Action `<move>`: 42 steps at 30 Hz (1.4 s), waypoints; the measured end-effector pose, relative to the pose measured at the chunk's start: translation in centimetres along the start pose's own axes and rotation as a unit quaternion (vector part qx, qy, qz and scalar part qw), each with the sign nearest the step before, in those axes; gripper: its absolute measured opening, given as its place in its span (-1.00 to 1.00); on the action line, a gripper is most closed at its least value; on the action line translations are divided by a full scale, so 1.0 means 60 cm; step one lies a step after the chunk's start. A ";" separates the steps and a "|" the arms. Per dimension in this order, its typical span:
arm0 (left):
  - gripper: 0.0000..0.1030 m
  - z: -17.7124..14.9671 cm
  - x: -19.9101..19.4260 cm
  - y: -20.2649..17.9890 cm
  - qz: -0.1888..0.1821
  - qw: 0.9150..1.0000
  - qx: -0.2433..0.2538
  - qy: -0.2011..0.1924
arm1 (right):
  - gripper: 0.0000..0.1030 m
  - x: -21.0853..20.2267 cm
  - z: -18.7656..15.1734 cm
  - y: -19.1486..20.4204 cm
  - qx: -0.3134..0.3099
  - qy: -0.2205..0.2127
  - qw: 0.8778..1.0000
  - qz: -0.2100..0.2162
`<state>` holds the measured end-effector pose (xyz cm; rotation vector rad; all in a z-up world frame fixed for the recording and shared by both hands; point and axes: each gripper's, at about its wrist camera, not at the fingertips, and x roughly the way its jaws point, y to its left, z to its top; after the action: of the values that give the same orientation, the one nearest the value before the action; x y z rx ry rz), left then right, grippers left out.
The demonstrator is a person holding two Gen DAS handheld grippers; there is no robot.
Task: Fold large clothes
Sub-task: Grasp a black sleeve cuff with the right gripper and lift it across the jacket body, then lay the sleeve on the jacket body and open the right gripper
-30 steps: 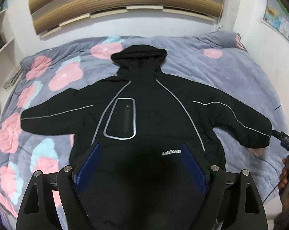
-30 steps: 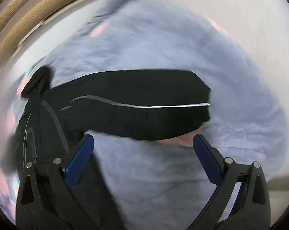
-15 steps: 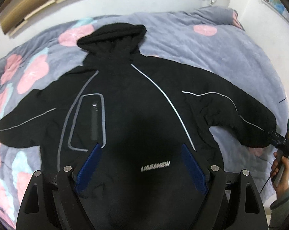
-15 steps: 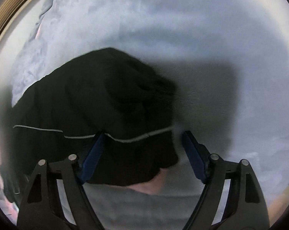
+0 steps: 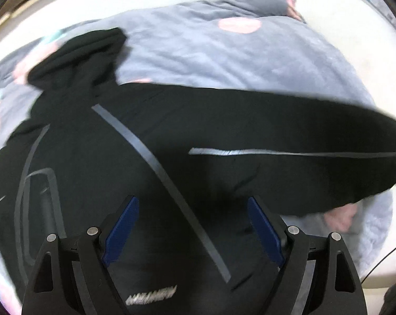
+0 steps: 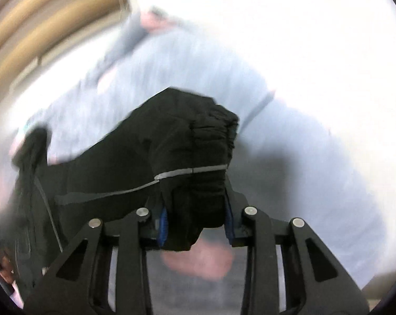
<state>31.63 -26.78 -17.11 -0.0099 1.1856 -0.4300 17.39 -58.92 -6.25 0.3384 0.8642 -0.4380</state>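
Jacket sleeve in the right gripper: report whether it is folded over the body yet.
Not folded yet. The sleeve stretches out sideways from the jacket, its cuff pinched in the right gripper, which has just closed.

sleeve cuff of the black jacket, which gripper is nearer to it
Right. The right gripper has just been closing its jaws on the sleeve cuff, which is bunched between them. The left gripper hovers open over the jacket's front, well away from it.
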 end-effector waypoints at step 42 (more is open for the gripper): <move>0.72 -0.216 -0.230 0.405 0.067 0.978 -0.180 -0.085 | -0.95 0.005 -0.150 0.652 -0.263 0.129 0.926 0.237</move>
<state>23.57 2.91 -15.37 -0.2729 1.0741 -0.0898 31.22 -21.25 -7.71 0.0965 1.0802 0.3007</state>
